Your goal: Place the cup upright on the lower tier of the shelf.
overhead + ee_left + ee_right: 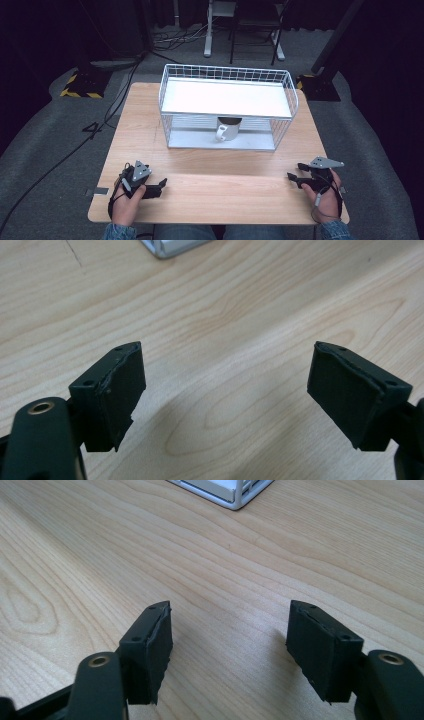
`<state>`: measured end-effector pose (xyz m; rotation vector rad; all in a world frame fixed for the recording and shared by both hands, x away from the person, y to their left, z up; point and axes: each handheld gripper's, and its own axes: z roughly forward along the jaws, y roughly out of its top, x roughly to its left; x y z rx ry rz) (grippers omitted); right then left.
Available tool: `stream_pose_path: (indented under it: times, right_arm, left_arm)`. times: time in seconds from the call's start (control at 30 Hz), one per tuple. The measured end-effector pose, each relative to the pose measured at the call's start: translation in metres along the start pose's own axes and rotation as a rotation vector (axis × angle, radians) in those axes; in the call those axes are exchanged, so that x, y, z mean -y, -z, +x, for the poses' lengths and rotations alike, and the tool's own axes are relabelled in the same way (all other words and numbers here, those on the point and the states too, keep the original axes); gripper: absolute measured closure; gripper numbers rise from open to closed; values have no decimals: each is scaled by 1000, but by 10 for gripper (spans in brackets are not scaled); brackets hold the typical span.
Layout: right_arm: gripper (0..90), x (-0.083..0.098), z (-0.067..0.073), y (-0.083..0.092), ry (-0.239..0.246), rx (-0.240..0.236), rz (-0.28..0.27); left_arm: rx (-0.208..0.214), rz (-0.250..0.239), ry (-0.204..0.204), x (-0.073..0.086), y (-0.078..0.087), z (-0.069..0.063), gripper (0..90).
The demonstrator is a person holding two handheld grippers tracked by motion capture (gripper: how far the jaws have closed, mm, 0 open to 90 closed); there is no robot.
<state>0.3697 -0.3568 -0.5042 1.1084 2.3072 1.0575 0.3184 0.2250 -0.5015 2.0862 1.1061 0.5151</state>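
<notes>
- The square light-wood table (210, 185) has a pale grain and sits on a grey carpeted floor (45, 135); dark stands and black cables (60, 160) lie around its far edge.
- A white wire-mesh basket rack with two levels (227, 107) stands at the far middle of the table. Its upper shelf is a flat white panel ringed by a low wire rim, and its lower level is a pale tray open toward the person.
- A corner of that rack's base shows at the top edge of the left gripper view (170, 247) and of the right gripper view (230, 492).
- A grey metal mug with a white handle (227, 128) stands upright on the lower level of the rack, near its middle, under the upper shelf. Its handle faces the person.
- The left gripper (161, 185) rests low at the near left of the table in the person's left hand (127, 200), well apart from the rack. Its jaws are spread wide over bare wood, nothing between them (225, 390).
- The right gripper (295, 171) rests at the near right in the right hand (327, 197), pointing inward. Its jaws also stand apart and empty above the wood (230, 650).
</notes>
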Motion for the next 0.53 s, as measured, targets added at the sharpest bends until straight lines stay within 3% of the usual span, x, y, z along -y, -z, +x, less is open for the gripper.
stream_pose_path:
  times: [0.1,0.17,0.23,0.27,0.53]
  right_arm:
    - [353,0,0,0,1,-1,0]
    - [353,0,0,0,1,-1,0]
    - [353,0,0,0,1,-1,0]
    - [353,0,0,0,1,-1,0]
    - [353,0,0,0,2,-1,0]
  left_arm:
    - [15,57,-44,1,-3,0,161]
    - [19,58,-45,1,-3,0,160]
    - [25,59,-24,1,-4,-1,159]
    - [50,72,5,1,-5,0,159]
    - [47,75,5,1,-5,1,148]
